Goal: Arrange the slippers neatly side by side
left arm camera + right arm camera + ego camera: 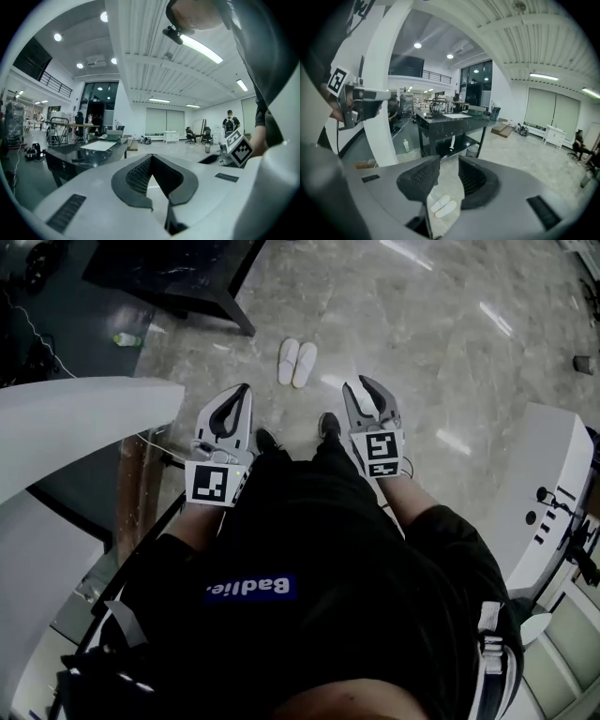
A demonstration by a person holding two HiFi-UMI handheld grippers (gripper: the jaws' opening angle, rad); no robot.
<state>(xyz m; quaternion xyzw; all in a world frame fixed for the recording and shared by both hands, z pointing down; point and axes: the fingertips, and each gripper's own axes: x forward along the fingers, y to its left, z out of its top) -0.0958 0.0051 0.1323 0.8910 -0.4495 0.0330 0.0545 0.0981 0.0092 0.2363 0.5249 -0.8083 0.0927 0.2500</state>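
Note:
Two white slippers (297, 363) lie on the marble floor, close together and roughly parallel, toes pointing away from me. Both grippers hang in the air well short of them, above my black shoes (328, 424). The left gripper (244, 390) sits down-left of the pair; its tips meet and hold nothing. The right gripper (361, 383), down-right of the pair, is open and empty. In the right gripper view the slippers (443, 206) show far below through the gap of the right gripper (449, 164). The left gripper (151, 158) points out across the room, with no slipper in its view.
A black table (187, 277) stands at the back left, with a green bottle (127, 338) on the floor beside it. A white curved panel (84, 418) rises at my left and a white machine (553, 493) at my right. Pale floor stretches beyond the slippers.

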